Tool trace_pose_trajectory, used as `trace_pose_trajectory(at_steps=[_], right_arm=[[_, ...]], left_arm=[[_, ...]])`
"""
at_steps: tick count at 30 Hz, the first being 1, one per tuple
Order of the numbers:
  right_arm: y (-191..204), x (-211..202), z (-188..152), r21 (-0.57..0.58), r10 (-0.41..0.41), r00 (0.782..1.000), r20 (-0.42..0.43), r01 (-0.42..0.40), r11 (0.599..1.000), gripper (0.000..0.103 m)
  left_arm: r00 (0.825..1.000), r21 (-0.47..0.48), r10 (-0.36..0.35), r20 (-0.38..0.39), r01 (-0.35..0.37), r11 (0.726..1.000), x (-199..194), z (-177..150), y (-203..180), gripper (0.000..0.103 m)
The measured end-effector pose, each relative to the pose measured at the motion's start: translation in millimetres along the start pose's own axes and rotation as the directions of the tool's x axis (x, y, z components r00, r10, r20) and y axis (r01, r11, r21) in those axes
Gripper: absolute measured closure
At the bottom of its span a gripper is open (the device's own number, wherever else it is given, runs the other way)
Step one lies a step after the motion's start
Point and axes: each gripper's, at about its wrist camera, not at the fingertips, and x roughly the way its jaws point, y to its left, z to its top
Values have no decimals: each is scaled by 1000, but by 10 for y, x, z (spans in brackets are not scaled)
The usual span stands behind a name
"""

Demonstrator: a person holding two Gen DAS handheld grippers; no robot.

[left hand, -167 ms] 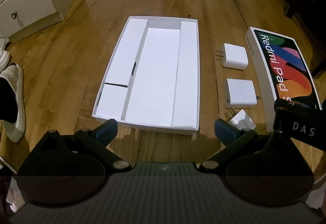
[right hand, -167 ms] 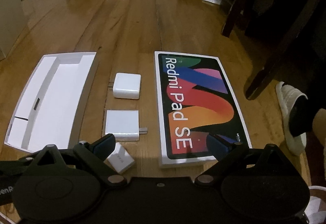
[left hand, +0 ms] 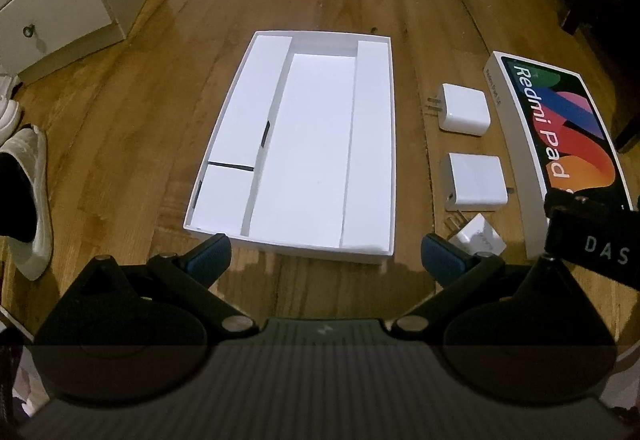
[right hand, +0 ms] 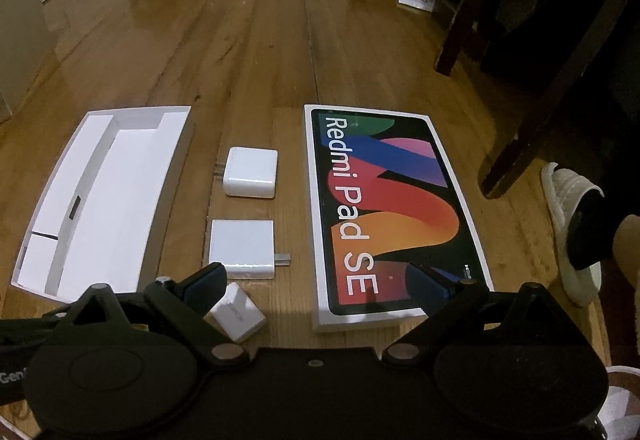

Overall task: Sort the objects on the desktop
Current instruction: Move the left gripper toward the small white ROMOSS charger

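Both my claws wide, nothing held. Three white chargers (right hand: pixel 242 248) in row on floor between open tray (left hand: pixel 372 143) and tablet box lid (right hand: pixel 396 215). Smallest charger (right hand: pixel 237 314) beside right claw (right hand: pixel 316 290)'s left finger; left claw (left hand: pixel 325 254) faces tray.

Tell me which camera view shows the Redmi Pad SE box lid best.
The right wrist view. There the Redmi Pad SE box lid lies almost whole, its printed name fully readable; only the right claw's finger covers a near corner. In the left wrist view the lid sits at the right edge, cut off, with its near end hidden.
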Motion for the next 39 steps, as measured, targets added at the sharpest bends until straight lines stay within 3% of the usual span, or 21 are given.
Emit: trace_pose_trajectory(at_steps=[5,9,19,28,31,33,37,39], right_arm=[[-37,96,73,29,30,999,-42,-29,999,4],[-19,-35,-38,17,5,1000,28,-6,1000,4],[9,5,-21,7,3,1000,8,-3,1000,4],[-85,-61,10,23,77,997,-3,-77,997,5],[-121,-33,13,27,80,997,-16,-79,997,5],[-164,-17,22,43,124,992,-33,-123,992,5],[-343,-7,91,111,257,964,-64,-249,962,5],[-456,-63,134,105,236,969,-72,-228,968,5]], left_arm=[[999,4,-37,-11,37,999,-10,38,68,0],[998,23,-62,-8,62,998,-20,55,44,0],[994,77,-111,-20,112,991,31,18,-76,0],[988,126,-152,-8,152,980,39,2,-257,0],[981,134,-195,-2,193,972,56,9,-301,0],[977,129,-214,1,212,969,71,19,-321,0],[985,156,-166,40,158,975,104,86,-310,0],[989,162,-132,63,121,979,116,118,-298,2]])
